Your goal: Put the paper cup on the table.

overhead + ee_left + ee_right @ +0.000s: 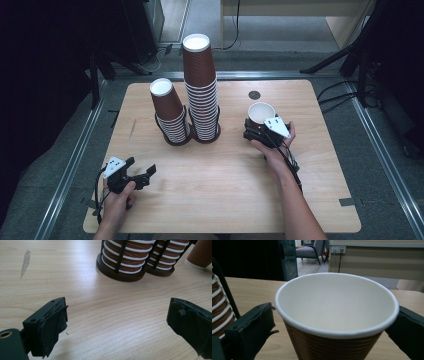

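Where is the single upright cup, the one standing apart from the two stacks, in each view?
High view: the cup stands upright right of centre, between the right claw's jaws.
Left gripper view: the cup is at the top right corner, cropped by the frame.
Right gripper view: the cup sits centre, close up, mouth open, a jaw on each side.
Shared landmark: the black cup rack left of the cup.
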Demonstrator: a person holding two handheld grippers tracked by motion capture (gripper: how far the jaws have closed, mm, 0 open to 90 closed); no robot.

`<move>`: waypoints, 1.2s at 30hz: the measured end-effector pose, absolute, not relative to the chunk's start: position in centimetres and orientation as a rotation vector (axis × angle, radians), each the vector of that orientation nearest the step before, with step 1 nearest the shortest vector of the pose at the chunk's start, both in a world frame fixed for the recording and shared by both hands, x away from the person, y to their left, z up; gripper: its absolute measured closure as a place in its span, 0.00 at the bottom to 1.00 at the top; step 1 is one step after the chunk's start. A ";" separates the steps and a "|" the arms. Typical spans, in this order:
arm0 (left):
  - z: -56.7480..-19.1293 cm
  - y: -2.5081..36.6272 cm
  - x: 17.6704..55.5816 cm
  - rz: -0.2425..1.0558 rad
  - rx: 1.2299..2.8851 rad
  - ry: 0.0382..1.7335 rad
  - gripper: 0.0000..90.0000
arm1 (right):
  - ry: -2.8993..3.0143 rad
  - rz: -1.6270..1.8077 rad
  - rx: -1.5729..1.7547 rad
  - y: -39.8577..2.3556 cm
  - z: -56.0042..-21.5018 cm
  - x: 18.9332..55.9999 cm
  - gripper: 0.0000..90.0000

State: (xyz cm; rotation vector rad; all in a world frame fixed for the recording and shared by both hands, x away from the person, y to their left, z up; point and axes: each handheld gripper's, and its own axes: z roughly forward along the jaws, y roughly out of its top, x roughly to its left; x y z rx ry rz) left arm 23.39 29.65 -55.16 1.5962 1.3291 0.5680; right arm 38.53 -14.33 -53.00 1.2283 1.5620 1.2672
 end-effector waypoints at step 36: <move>-55.2 29.6 23.4 0.569 1.600 1.329 0.04 | 1.502 1.339 1.151 -19.0 -49.8 33.0 0.00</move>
